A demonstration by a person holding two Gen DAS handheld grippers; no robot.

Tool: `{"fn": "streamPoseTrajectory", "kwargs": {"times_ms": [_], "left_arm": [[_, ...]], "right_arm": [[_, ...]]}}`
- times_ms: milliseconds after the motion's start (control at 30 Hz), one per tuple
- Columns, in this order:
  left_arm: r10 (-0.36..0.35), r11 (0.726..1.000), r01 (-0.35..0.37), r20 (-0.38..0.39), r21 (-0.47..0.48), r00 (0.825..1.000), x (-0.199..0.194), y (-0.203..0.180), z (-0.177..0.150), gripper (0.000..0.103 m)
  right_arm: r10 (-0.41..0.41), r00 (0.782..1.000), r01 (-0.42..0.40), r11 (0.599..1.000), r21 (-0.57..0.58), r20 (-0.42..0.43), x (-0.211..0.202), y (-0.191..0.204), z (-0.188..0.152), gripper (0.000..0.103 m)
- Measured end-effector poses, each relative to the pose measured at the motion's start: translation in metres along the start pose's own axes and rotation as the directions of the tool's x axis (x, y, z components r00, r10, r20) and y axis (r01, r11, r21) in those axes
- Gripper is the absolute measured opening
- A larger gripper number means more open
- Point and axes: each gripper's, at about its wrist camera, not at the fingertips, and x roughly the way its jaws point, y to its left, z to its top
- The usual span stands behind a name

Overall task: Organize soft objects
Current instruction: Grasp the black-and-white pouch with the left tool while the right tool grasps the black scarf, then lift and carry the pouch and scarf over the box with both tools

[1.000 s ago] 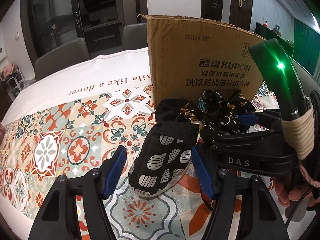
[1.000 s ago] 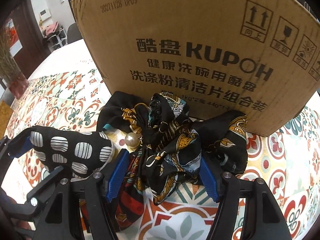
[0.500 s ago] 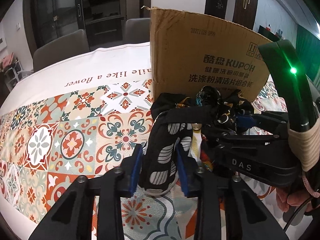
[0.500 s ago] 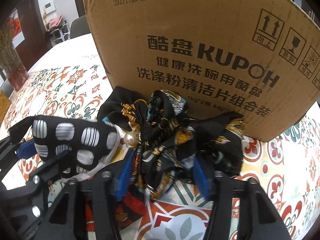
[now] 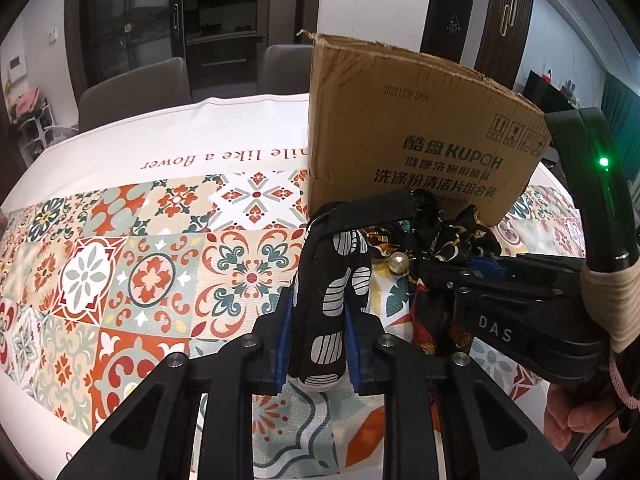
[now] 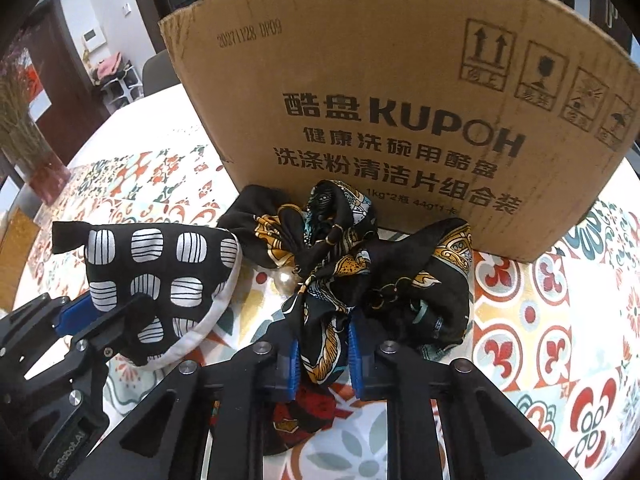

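— Two views; what surface?
— Tile-patterned tabletop [image 5: 160, 288], cardboard box [image 6: 400, 120] standing behind.
— Tongs?
— Left tongs [image 5: 318, 344] have just clenched the black pouch [image 5: 328, 300]; right tongs [image 6: 323, 354] have just clenched the scarf [image 6: 360, 276] beside it.

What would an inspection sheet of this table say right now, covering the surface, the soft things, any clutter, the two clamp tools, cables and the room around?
Surface: tablecloth with a coloured tile pattern and a white border.
Job's things: black pouch with silver patches; black patterned scarf with a pearl, bunched against the cardboard box.
Clutter: nothing seen.
Grippers: left gripper shut on the pouch; right gripper shut on the scarf; both have just been closing.
Cables: a dark cable by the hand at the lower right of the left view.
Surroundings: grey chairs, dark cabinets, vase of dried stems.
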Motion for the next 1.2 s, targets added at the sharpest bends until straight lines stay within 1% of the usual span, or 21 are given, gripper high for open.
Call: {"fn": "streamPoseTrajectory", "kwargs": {"times_ms": [167,500,600,700,800,1200], "left_arm": [[0.017,1.000,-0.017,0.029,-0.003,0.999,-0.016,-0.005,0.002,0.023],[0.033,0.999,-0.034,0.094,0.000,0.995,-0.045,-0.017,0.010,0.023],[0.034,0.999,-0.035,0.111,0.005,0.993,-0.053,-0.020,0.012,0.023],[0.035,0.999,-0.036,0.122,0.010,0.992,-0.058,-0.023,0.012,0.023],[0.035,0.999,-0.037,0.133,0.008,0.990,-0.063,-0.027,0.014,0.023],[0.047,0.999,-0.050,0.194,0.007,0.980,-0.081,-0.028,0.022,0.023]], "right_arm": [[0.003,1.000,-0.004,1.000,0.012,0.026,-0.017,-0.004,-0.001,0.020],[0.005,0.995,-0.008,0.999,0.031,0.096,-0.067,-0.015,-0.003,0.020],[0.000,0.993,-0.004,0.999,0.038,0.116,-0.079,-0.017,-0.003,0.017],[0.000,0.991,-0.005,0.999,0.040,0.137,-0.091,-0.020,-0.008,0.014],[0.003,0.988,-0.010,0.999,0.039,0.155,-0.103,-0.021,-0.012,0.014],[0.011,0.976,-0.018,0.999,0.032,0.218,-0.138,-0.019,-0.003,0.014]]}}
